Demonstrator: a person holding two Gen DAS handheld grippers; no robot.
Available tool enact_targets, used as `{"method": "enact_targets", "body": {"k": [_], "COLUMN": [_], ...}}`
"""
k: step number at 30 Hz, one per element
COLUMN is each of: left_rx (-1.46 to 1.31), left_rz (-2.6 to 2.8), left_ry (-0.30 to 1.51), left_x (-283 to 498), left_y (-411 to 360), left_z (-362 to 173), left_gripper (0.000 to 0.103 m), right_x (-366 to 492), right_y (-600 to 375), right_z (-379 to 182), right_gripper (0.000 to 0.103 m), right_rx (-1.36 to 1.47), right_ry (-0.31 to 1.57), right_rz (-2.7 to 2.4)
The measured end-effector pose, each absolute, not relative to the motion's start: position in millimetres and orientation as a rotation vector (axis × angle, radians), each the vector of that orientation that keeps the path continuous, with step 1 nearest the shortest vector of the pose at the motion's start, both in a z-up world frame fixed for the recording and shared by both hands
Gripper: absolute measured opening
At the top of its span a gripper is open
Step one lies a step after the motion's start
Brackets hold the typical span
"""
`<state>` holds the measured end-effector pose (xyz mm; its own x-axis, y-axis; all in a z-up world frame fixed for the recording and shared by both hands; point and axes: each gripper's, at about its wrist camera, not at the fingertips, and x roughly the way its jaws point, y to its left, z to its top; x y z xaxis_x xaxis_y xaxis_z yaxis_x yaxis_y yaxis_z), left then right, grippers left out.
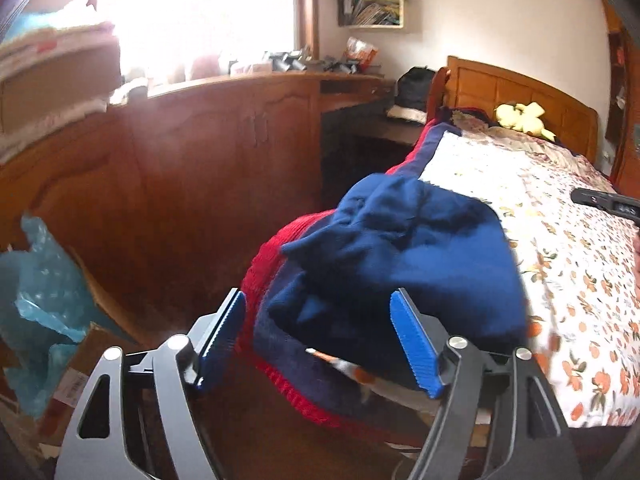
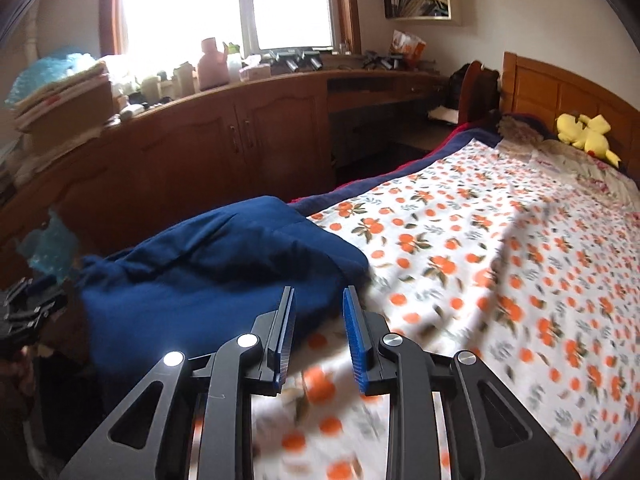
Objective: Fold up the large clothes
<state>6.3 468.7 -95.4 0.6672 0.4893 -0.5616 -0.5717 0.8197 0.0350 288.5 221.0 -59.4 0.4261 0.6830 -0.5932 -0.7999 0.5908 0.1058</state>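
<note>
A navy blue garment lies bunched at the near left corner of the bed, partly over the side. In the right wrist view the same garment rests on the orange-print sheet. My left gripper stands wide open just before the garment's near edge, and its pads press on nothing. My right gripper is open by a narrow gap at the garment's right edge. Only sheet and the garment's edge show beyond that gap, with nothing pinched.
A red and navy blanket edge hangs down the bed's side. A wooden cabinet with a cluttered top runs under the window. A cardboard box with teal bubble wrap stands on the floor at left. A yellow plush lies by the headboard.
</note>
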Motion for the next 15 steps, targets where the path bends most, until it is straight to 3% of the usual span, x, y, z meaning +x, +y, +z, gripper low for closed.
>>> {"method": "enact_targets", "body": {"k": [5, 13, 15], "left_rx": [-0.131, -0.095, -0.096], "left_rz": [0.524, 0.365, 0.314], "left_ry": [0.529, 0.472, 0.47], "left_x": [10.7, 42.1, 52.9], "left_y": [414.2, 310.6, 281.5], "left_z": [-69.1, -42.5, -41.2], "left_gripper": [0.093, 0.101, 0.101], "right_x": [256.9, 219.9, 212.8], "right_y": [143.7, 12.5, -15.5], "right_z": [-47.2, -33.2, -32.0], "right_gripper": [0.025, 0.054, 0.055], "right_rx": [-0.18, -0.111, -0.094], "right_ry": [0.611, 0.569, 0.568], "right_rz": [0.905, 0.795, 0.772]}}
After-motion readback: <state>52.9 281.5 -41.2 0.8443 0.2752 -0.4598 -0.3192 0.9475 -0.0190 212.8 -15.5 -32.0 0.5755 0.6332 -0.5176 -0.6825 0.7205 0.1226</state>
